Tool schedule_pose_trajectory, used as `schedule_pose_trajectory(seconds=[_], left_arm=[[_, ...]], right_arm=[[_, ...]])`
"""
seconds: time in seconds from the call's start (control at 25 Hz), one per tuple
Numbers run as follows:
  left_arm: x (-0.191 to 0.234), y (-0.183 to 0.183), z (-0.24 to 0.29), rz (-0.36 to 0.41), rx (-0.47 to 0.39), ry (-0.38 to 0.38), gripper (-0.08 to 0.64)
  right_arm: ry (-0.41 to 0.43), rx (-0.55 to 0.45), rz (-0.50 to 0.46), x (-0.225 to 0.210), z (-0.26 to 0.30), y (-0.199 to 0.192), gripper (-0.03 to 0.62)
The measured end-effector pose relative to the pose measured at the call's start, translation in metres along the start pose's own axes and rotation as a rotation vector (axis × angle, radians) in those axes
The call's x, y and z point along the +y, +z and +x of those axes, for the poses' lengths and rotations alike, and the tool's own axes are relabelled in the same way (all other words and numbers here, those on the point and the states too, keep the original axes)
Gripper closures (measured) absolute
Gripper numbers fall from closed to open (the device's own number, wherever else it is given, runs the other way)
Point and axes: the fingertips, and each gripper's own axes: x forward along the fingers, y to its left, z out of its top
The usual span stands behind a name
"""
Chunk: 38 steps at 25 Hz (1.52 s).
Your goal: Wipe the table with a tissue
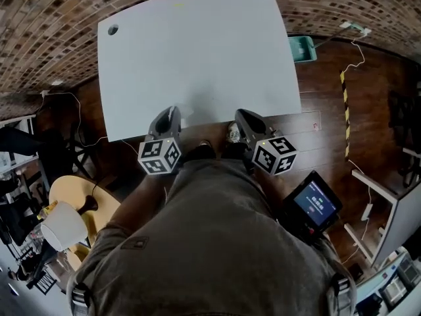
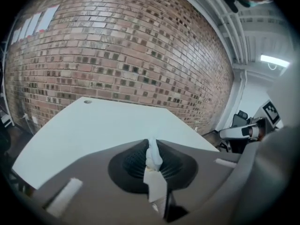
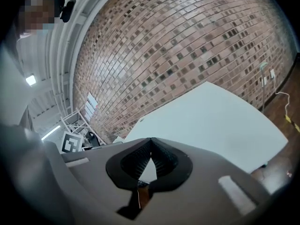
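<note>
The white table (image 1: 197, 51) lies ahead of me with its top bare. Both grippers hover at its near edge, in front of the person's body. My left gripper (image 1: 172, 111) is shut on a white tissue (image 2: 153, 156); in the left gripper view the twisted strip stands between the closed jaws of the left gripper (image 2: 152, 142), above the table (image 2: 93, 125). My right gripper (image 1: 239, 114) is shut with nothing in it. In the right gripper view the tips of the right gripper (image 3: 151, 139) meet over the table (image 3: 215, 121). I cannot see the tissue in the head view.
A small round hole (image 1: 113, 29) sits in the table's far left corner. A brick wall (image 2: 117, 50) runs behind the table. A teal bin (image 1: 302, 48) stands at the table's right, a dark device with a lit screen (image 1: 316, 203) on the floor at right, a yellow round stool (image 1: 72, 199) at left.
</note>
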Motion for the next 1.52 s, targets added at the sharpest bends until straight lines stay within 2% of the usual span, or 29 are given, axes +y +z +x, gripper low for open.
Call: schedule_pose_trajectory(seconds=[0.2,0.72,1.12,1.52], left_arm=[[0.011,-0.013,0.027,0.024,0.055,0.024,0.532],[-0.003,-0.065,0.06,0.07,0.167,-0.015,0.532],[-0.009,-0.072,0.082,0.23,0.194,-0.015,0.532],[-0.048,-0.066,0.115,0.365,0.209,-0.105,0.532]], right_arm=[[-0.012,0.055,0.007,-0.023,0.019,0.004,0.58],[-0.065,0.101,0.064,-0.048,0.016,-0.012,0.58],[-0.08,0.098,0.099,-0.068,0.022,-0.008,0.58],[-0.133,0.054,0.146,-0.09,0.006,-0.001,0.58]])
